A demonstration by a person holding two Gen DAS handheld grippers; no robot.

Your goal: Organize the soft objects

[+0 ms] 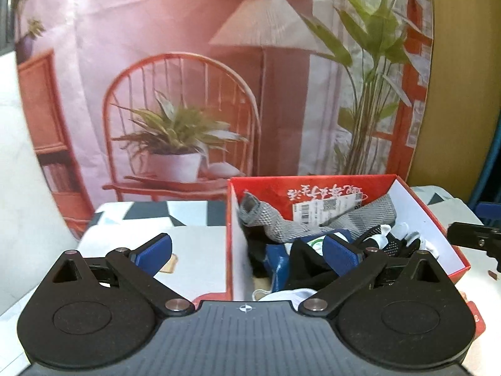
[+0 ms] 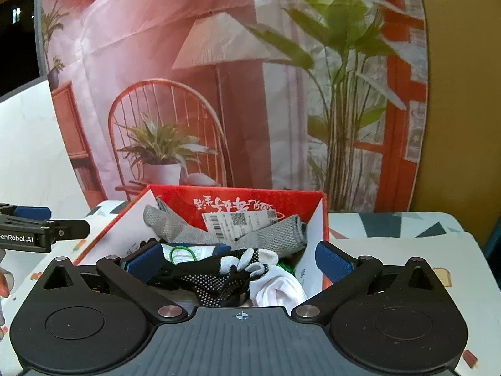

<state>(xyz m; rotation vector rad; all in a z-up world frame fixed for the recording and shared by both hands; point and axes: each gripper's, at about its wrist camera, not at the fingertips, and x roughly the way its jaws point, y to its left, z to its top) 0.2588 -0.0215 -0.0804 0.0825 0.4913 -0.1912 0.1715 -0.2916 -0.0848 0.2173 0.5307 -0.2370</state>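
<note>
A red cardboard box [image 1: 416, 194] [image 2: 324, 216] stands on the table, full of soft things: a grey mesh glove [image 1: 275, 219] [image 2: 175, 227], black dotted gloves [image 2: 216, 279], a white sock [image 2: 278, 285] and a blue item [image 1: 277, 263]. My left gripper [image 1: 247, 253] is open and empty, straddling the box's left wall. My right gripper [image 2: 239, 260] is open and empty, straddling the box's right wall, just above the pile. The right gripper's tip shows at the right edge of the left wrist view [image 1: 472, 235]; the left gripper shows at the left of the right wrist view [image 2: 40, 228].
The table has a white cloth with dark triangles [image 1: 150, 210] [image 2: 407, 225]. A printed backdrop of a chair, lamp and plants [image 1: 188, 94] hangs right behind the box. A yellow wall [image 2: 463, 125] is at the right.
</note>
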